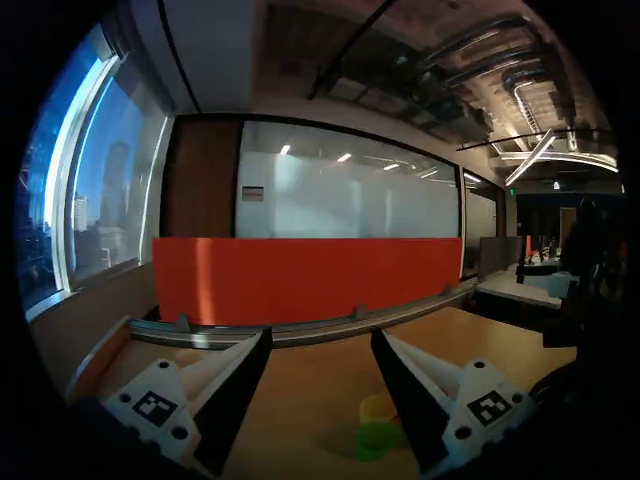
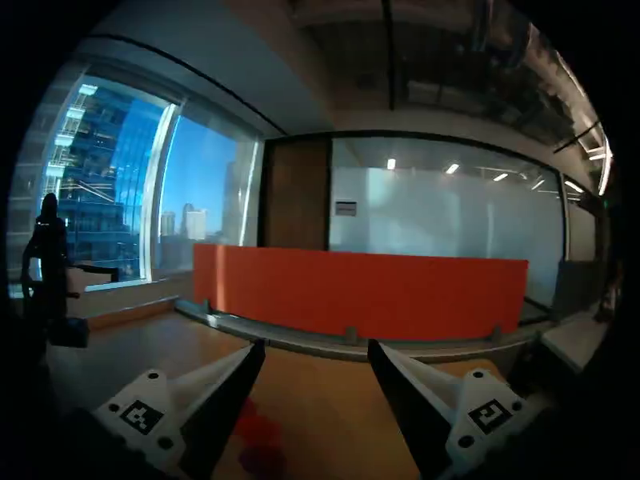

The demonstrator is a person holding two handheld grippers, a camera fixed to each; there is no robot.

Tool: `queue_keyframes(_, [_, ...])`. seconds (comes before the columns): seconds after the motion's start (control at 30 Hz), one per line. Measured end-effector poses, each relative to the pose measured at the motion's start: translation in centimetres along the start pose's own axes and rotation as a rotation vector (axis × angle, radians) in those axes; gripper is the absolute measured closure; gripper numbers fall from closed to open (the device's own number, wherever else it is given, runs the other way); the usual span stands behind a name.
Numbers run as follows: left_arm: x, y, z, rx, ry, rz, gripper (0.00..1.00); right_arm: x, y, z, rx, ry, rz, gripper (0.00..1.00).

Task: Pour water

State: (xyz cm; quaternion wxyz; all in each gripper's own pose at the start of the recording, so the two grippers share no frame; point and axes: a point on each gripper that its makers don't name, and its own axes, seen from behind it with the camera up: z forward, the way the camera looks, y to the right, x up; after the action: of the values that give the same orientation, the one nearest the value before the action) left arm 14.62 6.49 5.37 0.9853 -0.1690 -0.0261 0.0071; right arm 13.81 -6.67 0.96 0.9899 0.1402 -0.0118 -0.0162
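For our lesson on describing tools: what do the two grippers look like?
Both are alike: the left gripper and right gripper each have two white, wedge-shaped fingers with black inner pads, a square black-and-white marker and small screw holes.

Orange divider [image 1: 304,280] — yellow cup [image 1: 376,408], green cup [image 1: 379,437], blurred red object [image 2: 258,432].

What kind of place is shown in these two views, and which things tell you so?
Most likely an open-plan office on a high floor: a wooden desk with an orange divider panel, a frosted glass wall behind it, and a large window looking onto towers.
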Motion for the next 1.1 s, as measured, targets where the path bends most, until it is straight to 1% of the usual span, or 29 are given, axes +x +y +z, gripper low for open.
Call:
queue_keyframes(0.2, [0.8,2.0,0.3,-0.110,0.021,-0.007,0.09,0.5,-2.8,0.2,0.140,0.000,0.011,0.00])
queue_keyframes(0.4, [0.8,4.1,-0.1,-0.211,0.005,-0.023,0.09,1.3,-5.4,-0.2,0.270,0.007,0.038,0.00])
queue_keyframes(0.5, [0.7,5.1,-0.4,-0.261,-0.003,-0.035,0.09,1.6,-6.3,-0.4,0.314,0.014,0.052,0.00])
queue_keyframes(0.6, [0.6,5.6,-0.3,-0.295,-0.014,-0.038,0.09,1.9,-6.6,-0.4,0.329,0.015,0.048,0.00])
queue_keyframes(0.7, [0.4,5.6,-0.1,-0.303,-0.024,-0.032,0.09,1.6,-7.0,-0.3,0.330,0.006,0.025,0.00])
queue_keyframes(0.8, [-0.1,5.4,0.0,-0.308,-0.040,-0.021,0.09,0.7,-7.6,-0.2,0.342,-0.020,-0.009,0.00])
queue_keyframes(1.1, [-2.7,5.2,0.1,-0.327,-0.112,0.034,0.09,-1.7,-9.7,-0.4,0.417,-0.108,-0.107,0.00])
